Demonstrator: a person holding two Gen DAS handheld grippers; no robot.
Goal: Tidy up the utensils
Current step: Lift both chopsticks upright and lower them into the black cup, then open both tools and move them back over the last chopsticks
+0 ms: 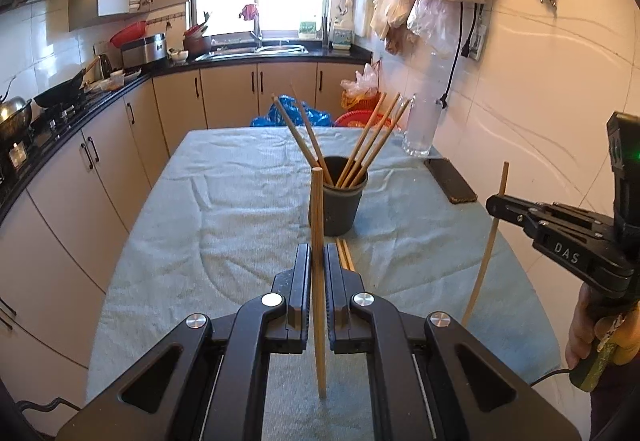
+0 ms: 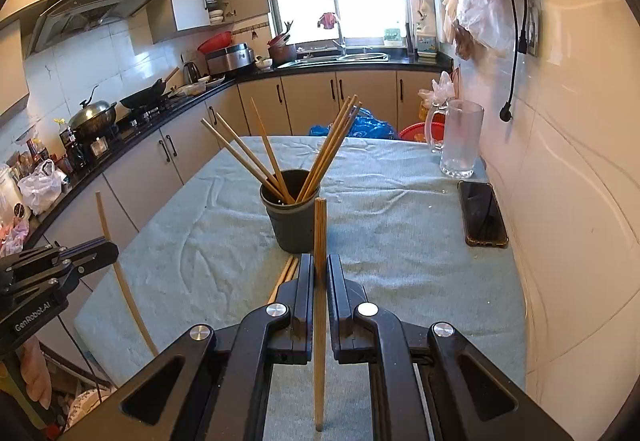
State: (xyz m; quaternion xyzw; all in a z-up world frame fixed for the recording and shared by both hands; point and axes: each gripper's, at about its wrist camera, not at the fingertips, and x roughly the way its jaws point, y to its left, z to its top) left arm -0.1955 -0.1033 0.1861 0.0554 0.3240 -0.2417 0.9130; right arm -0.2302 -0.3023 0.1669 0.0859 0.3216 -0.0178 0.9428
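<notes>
A dark grey cup [image 1: 338, 207] [image 2: 290, 219] stands mid-table with several wooden chopsticks [image 1: 368, 145] [image 2: 328, 149] fanned out of it. My left gripper [image 1: 317, 261] is shut on one upright chopstick [image 1: 318, 281], short of the cup; it shows at the left of the right wrist view [image 2: 108, 247]. My right gripper [image 2: 320, 273] is shut on another upright chopstick [image 2: 320, 305]; it shows at the right of the left wrist view [image 1: 494, 205]. Two chopsticks [image 1: 345, 259] [image 2: 286, 275] lie on the cloth just before the cup.
The table is covered with a light blue cloth [image 1: 224, 225] [image 2: 400, 225]. A phone [image 1: 450, 181] [image 2: 482, 215] and a glass mug [image 1: 422, 125] [image 2: 460, 139] stand near the tiled wall on the right. Kitchen counters and a stove [image 2: 100, 129] run along the left.
</notes>
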